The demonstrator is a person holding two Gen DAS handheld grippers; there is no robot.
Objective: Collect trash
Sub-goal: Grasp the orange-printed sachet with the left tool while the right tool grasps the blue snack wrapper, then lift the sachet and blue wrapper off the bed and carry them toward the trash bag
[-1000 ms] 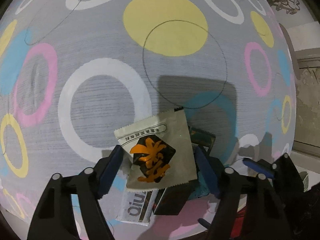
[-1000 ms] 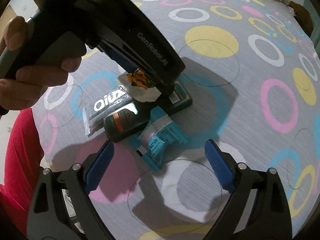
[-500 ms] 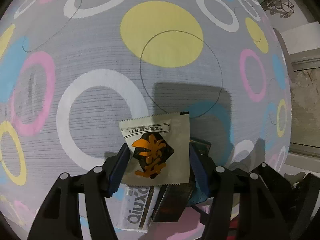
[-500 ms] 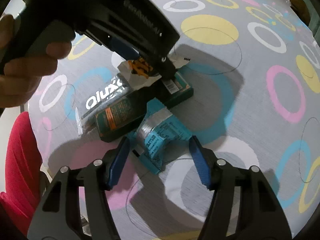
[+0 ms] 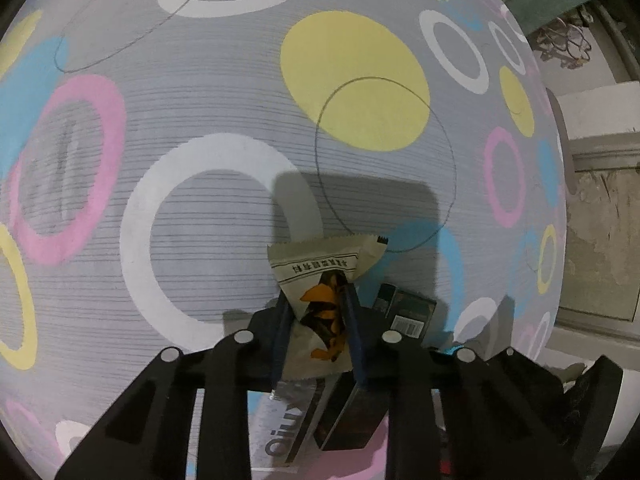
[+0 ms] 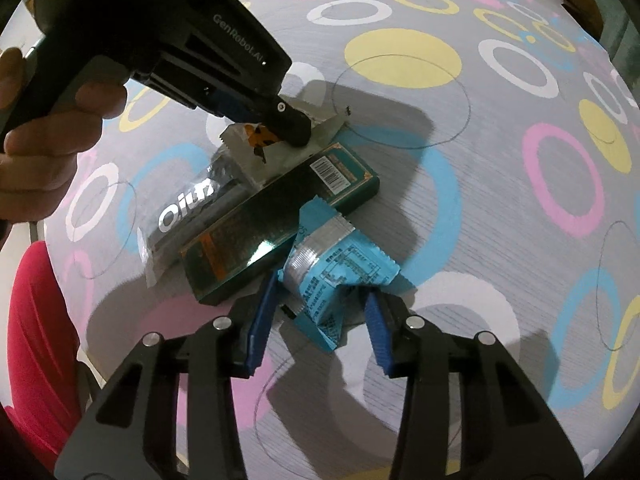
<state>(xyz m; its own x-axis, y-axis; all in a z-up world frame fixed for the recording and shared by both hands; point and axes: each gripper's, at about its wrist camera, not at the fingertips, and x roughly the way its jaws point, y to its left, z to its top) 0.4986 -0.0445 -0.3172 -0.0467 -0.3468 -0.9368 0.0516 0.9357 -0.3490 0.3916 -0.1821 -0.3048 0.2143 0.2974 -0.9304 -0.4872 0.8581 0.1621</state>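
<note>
your left gripper (image 5: 316, 316) just closed, pinching the beige sachet (image 5: 320, 276); right gripper (image 6: 320, 320) closing, blue wrapper (image 6: 336, 276) between its jaws, contact unclear.

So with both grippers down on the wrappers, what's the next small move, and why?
Probably lift both straight up. The left gripper has just closed and crumples the beige wrapper between its pads. The right gripper has been closing on the blue wrapper, which buckles between its pads. Both lie against the green box, so a slow lift avoids dragging it.
</note>
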